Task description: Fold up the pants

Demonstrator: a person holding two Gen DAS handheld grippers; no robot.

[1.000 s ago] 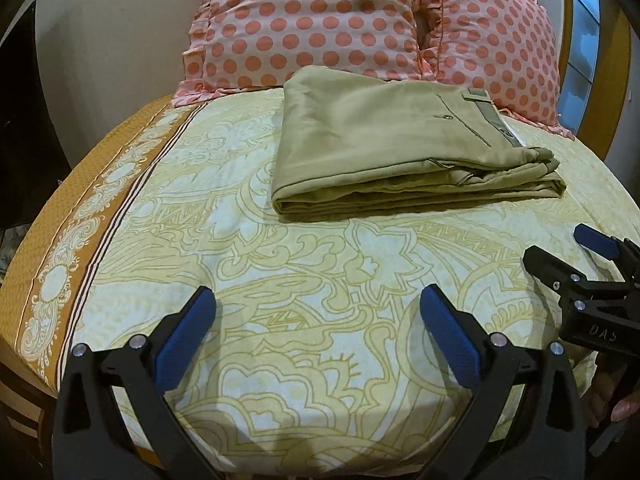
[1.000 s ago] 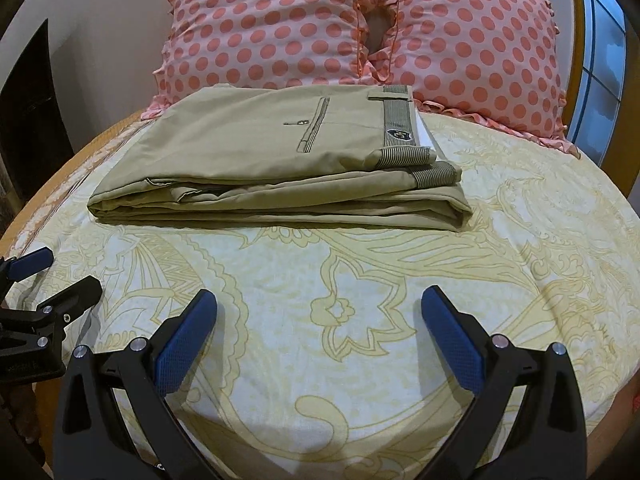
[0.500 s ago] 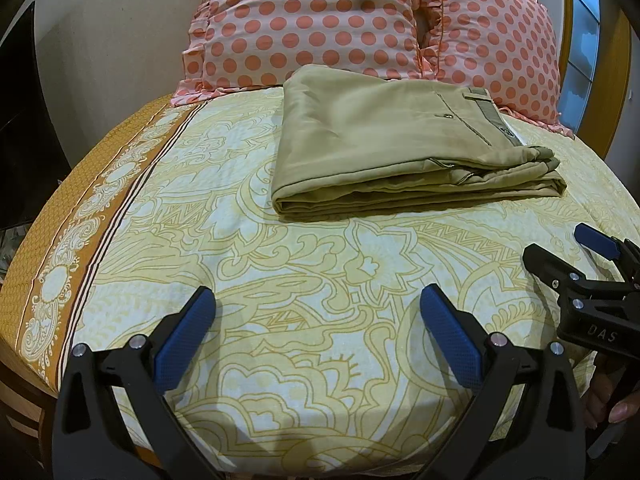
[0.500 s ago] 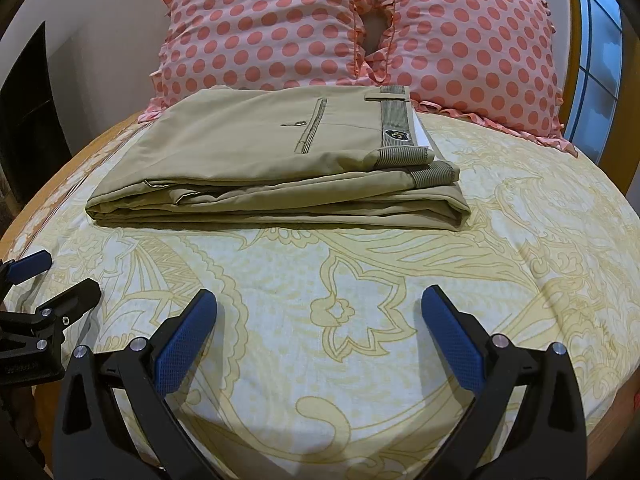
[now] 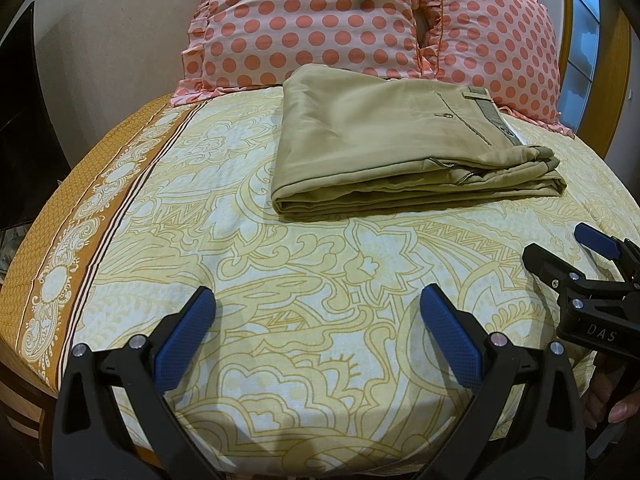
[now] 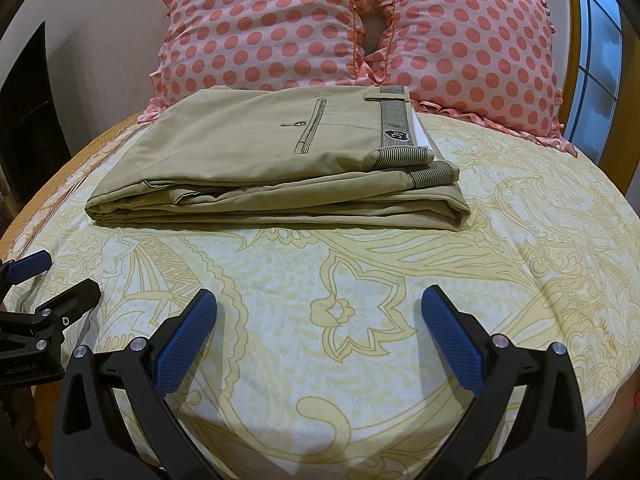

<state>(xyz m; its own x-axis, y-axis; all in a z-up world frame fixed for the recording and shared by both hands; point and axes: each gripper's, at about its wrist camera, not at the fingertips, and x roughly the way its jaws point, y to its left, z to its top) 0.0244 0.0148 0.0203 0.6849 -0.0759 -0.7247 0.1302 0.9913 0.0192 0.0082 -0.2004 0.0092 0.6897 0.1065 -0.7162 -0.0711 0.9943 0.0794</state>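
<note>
Nothing has shifted over the last second: the khaki pants (image 6: 276, 168) lie folded before 2 polka-dot pillows (image 6: 360, 28), both grippers (image 5: 316, 320) (image 6: 318, 320) spread and empty, so folding looks finished.

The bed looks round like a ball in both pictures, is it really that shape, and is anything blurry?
Not really round: in the left wrist view the fisheye lens bends the bed into a dome, with dark corners; in the right wrist view it bulges the same way, yet the folded pants and pillows look sharp, lit softly, with daylight from the window on the right.
</note>
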